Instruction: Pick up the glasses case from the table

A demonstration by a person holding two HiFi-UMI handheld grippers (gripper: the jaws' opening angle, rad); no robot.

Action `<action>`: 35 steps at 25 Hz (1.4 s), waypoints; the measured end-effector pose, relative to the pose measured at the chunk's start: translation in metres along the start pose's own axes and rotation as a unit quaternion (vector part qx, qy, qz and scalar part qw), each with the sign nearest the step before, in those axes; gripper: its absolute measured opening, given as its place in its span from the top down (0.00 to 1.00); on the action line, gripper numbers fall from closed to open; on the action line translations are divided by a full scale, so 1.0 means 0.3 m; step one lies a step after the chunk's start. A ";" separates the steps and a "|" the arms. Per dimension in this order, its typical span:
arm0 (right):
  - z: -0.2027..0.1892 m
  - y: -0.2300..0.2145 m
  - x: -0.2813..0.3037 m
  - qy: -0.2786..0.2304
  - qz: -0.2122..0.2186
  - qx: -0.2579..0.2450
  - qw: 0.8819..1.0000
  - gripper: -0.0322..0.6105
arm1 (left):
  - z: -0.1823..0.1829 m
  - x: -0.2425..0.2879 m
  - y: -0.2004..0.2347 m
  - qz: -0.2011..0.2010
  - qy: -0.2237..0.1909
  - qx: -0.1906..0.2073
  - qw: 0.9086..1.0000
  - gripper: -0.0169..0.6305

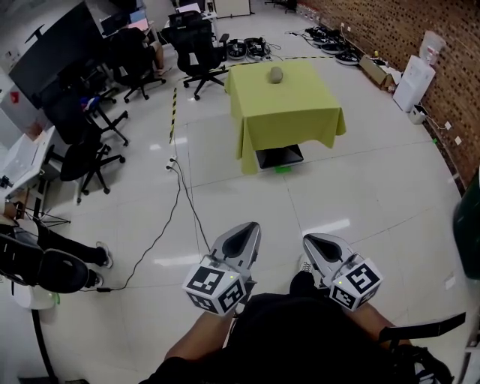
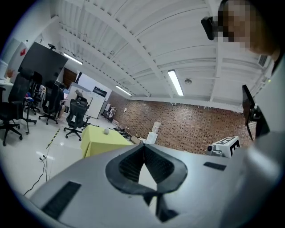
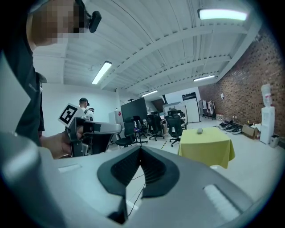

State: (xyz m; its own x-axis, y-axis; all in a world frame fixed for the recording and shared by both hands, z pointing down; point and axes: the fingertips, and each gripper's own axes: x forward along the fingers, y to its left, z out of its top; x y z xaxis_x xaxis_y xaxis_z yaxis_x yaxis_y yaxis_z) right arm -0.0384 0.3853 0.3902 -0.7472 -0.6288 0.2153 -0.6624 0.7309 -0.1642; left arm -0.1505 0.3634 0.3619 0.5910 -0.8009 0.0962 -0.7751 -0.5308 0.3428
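The glasses case (image 1: 276,74) is a small grey oval lying near the far edge of a table with a yellow-green cloth (image 1: 289,112), well ahead of me across the floor. It shows as a tiny grey lump in the left gripper view (image 2: 106,131) and the right gripper view (image 3: 200,130). My left gripper (image 1: 253,227) and right gripper (image 1: 308,239) are held side by side low in the head view, far short of the table. Both point roughly toward it. The jaws of each meet at the tips with nothing between them (image 2: 143,145) (image 3: 140,149).
Black office chairs (image 1: 196,54) stand left of and behind the table. A black cable (image 1: 180,195) runs over the white tiled floor. A brick wall (image 1: 420,22) with a water dispenser (image 1: 415,81) lines the right. A seated person's legs (image 1: 67,251) are at the left.
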 end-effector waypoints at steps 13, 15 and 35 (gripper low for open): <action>0.034 -0.145 0.035 -0.022 0.007 0.020 1.000 0.95 | 0.020 0.139 -0.002 0.008 0.016 0.018 1.000 0.96; 0.042 -0.180 0.046 -0.024 0.007 0.020 0.999 0.95 | 0.023 0.172 0.007 0.010 0.016 0.018 1.000 0.96; 0.193 -0.714 0.102 -0.049 0.013 0.041 0.998 0.95 | 0.129 0.713 0.002 0.025 0.024 0.034 0.999 0.96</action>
State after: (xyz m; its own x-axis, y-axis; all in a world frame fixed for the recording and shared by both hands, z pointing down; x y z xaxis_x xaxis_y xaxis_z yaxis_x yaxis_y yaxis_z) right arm 0.0776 0.1942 0.3763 -0.7631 -0.6360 0.1148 -0.6420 0.7255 -0.2479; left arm -0.0332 0.1809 0.3464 0.5606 -0.8131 0.1569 -0.8160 -0.5103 0.2716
